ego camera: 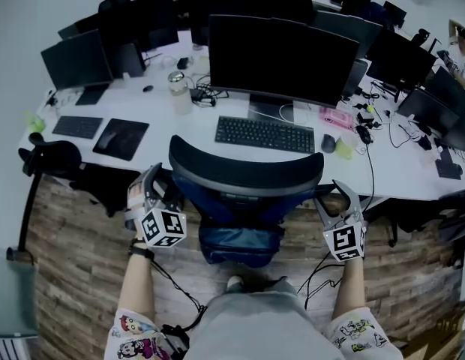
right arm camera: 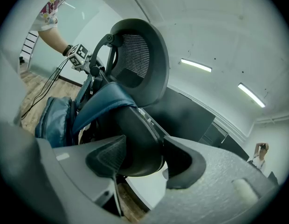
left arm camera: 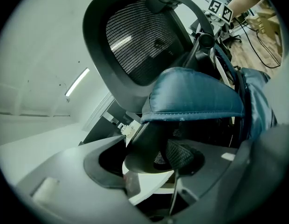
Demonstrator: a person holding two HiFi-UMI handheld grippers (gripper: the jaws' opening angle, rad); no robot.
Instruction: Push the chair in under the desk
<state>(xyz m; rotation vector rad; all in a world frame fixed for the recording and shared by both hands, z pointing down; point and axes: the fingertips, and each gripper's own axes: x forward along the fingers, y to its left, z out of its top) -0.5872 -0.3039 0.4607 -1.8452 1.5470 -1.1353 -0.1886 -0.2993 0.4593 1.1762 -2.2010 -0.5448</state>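
The chair stands at the middle of the desk, its curved black back along the desk's near edge, just near of the keyboard and the big monitor. How far the seat reaches under the desk cannot be told, since the back hides it from above. A blue bag sits on the near side of the back, low down, over the wood floor.

The left gripper is at the chair's left side and the right gripper at its right, both pointing far, toward the desk.

In the left gripper view the left gripper has its jaws set wide and clamped on the left armrest. The rounded black end fills the gap between the pads. The mesh back and a blue cushion rise beyond it.

In the right gripper view the right gripper is the same (wide jaws, both pads against the black end): it is clamped on the right armrest.

A mouse lies right of the keyboard. A jar stands farther left on the desk. A second chair stands at the desk's left end, well apart from the first.
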